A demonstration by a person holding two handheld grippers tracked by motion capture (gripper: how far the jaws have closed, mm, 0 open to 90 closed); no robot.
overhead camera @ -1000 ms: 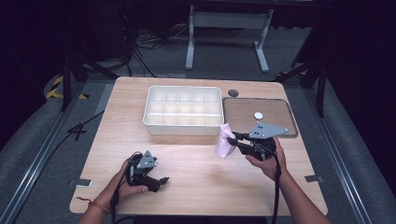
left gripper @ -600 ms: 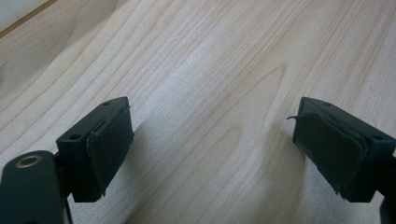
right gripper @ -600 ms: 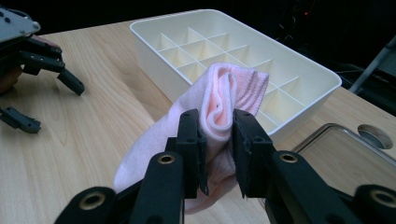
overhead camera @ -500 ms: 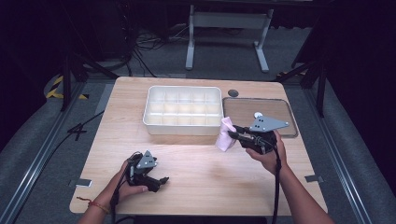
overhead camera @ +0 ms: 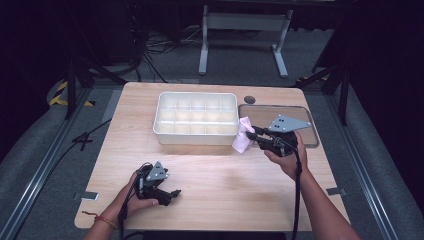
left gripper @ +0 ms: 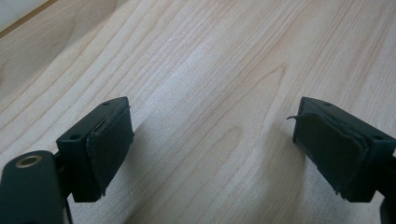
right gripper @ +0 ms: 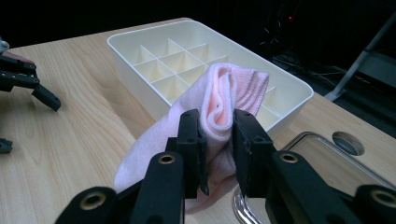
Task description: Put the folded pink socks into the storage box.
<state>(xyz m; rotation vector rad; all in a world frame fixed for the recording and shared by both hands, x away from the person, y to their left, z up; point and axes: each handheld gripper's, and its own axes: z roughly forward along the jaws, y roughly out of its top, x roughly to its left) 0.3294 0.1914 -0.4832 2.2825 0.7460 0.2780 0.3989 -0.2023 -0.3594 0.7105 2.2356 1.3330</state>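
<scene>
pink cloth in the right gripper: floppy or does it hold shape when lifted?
Probably floppy: the pink cloth bunches into folds between the right gripper fingers and its free end droops. Likely light and not slippery: a narrow pinch seems to hold it beside the white tray.

Both grippers are chunky black units: the right gripper (overhead camera: 254, 135) carries a grey triangular plate with screw holes, brass-coloured rivets, black cable trailing. Left gripper (overhead camera: 172, 194) has worn rubber pads (left gripper: 111, 144); red bracelet (overhead camera: 104, 220) beside it.

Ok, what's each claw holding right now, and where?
Right claw pinches the pink cloth by a bunched fold near its middle. Left claw is open, empty.
</scene>
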